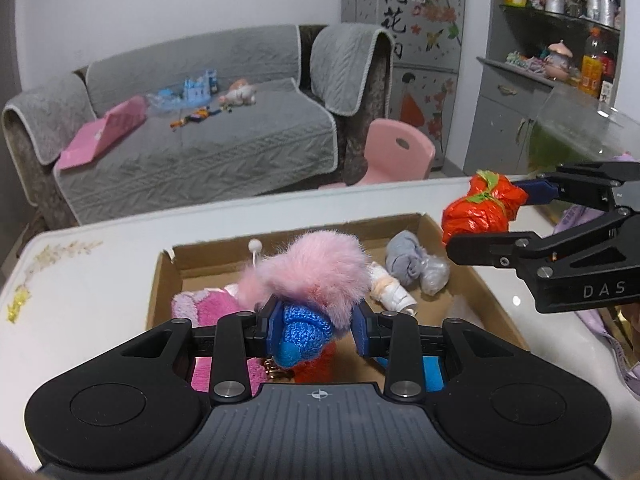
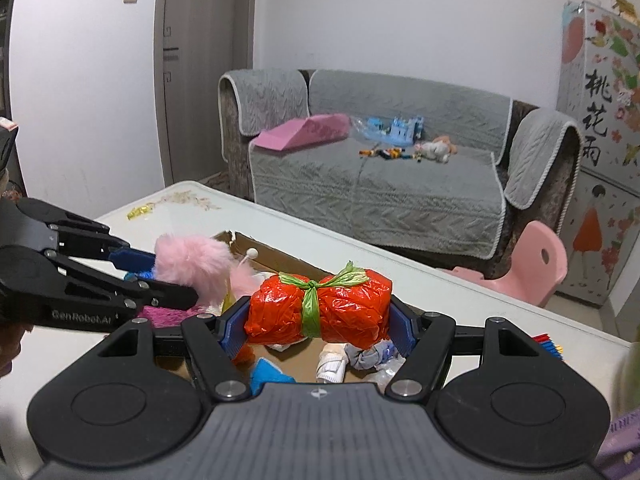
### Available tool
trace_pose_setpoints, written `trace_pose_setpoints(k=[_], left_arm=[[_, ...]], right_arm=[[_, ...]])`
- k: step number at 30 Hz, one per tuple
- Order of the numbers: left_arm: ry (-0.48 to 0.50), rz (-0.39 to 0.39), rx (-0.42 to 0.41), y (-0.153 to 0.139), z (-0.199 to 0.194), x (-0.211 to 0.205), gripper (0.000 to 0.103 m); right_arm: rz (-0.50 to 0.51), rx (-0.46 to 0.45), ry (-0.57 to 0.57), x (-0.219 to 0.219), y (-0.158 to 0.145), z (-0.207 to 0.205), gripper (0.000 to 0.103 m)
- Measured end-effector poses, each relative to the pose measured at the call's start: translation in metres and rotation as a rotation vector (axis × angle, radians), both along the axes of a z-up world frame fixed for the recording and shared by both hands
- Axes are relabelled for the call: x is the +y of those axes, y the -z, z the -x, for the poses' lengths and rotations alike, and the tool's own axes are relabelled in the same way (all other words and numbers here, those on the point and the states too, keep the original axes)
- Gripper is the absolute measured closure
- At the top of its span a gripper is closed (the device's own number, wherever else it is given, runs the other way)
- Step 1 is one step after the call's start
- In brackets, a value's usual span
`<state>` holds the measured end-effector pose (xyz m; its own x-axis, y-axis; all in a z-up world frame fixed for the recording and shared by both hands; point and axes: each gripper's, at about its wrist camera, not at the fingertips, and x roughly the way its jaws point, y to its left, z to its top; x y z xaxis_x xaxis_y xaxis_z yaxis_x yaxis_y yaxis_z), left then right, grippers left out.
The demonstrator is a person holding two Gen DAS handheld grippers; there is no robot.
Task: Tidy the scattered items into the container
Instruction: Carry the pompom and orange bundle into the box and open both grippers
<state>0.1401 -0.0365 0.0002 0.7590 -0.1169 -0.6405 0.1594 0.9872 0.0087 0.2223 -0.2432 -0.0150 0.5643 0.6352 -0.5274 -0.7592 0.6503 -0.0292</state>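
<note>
Jaws of left gripper (image 1: 316, 330) were clamped on a blue knitted toy (image 1: 305, 330) topped with pink fur (image 1: 316, 268), held over the near end of the cardboard box (image 1: 486, 292). Right gripper (image 2: 318, 328) pads pressed both ends of a red plastic bundle (image 2: 320, 308) tied with a green strip (image 2: 311, 304), held above the box's right side. Inside the box lay a grey cloth bundle (image 1: 412, 264), a white wrapped piece (image 1: 394, 294) and a pink towel (image 1: 212, 304). Box sat on a white table (image 1: 80, 292); grey sofa (image 1: 224, 148) stood beyond.
</note>
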Motion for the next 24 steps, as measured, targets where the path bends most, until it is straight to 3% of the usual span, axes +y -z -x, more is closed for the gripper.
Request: trace_pose_setpoints(k=[24], left_arm=[[-0.001,0.028,0.094,0.037,-0.025,-0.004,0.061]], right_arm=[[0.098,0.071,-0.021,0.027,0.025,-0.03,0.038]])
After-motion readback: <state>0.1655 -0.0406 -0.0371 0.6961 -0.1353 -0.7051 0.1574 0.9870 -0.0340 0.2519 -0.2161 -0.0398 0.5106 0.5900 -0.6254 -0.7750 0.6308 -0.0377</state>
